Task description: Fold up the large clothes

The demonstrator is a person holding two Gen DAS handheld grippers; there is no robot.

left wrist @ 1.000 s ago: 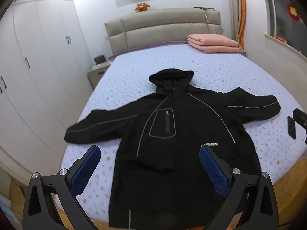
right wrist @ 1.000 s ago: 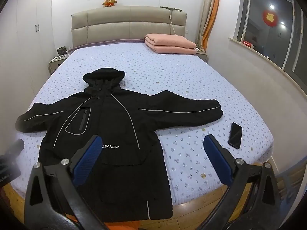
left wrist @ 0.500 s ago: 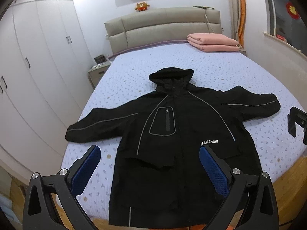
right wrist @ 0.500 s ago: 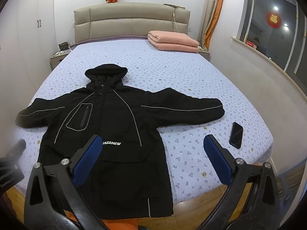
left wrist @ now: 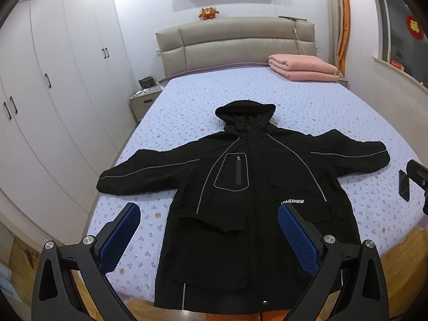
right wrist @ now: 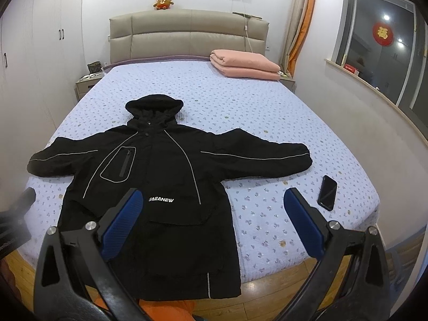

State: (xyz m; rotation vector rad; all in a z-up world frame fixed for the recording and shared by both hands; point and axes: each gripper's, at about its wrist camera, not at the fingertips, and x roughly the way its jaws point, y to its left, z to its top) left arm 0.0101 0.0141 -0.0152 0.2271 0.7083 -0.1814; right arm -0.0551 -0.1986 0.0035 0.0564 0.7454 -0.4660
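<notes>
Fabric dominates: a black hooded jacket (left wrist: 251, 195) lies front-up and flat on the bed (left wrist: 307, 112), sleeves spread wide, hem at the foot edge, thin grey piping curving across chest and arms, white lettering low on one side. The quilt is pale lilac, dotted and dimpled. Both the left gripper (left wrist: 208, 235) and right gripper (right wrist: 214, 222) hang above the hem with jaws wide apart, ribbed blue pads holding nothing. A glossy phone (right wrist: 327, 192) lies beside one cuff; folded pink bedding (right wrist: 244, 64) rests near the padded headboard (right wrist: 187, 37).

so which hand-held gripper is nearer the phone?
Right. The right hand-held gripper has the phone just beyond its right finger; the left hand-held gripper faces the jacket's opposite side.
</notes>
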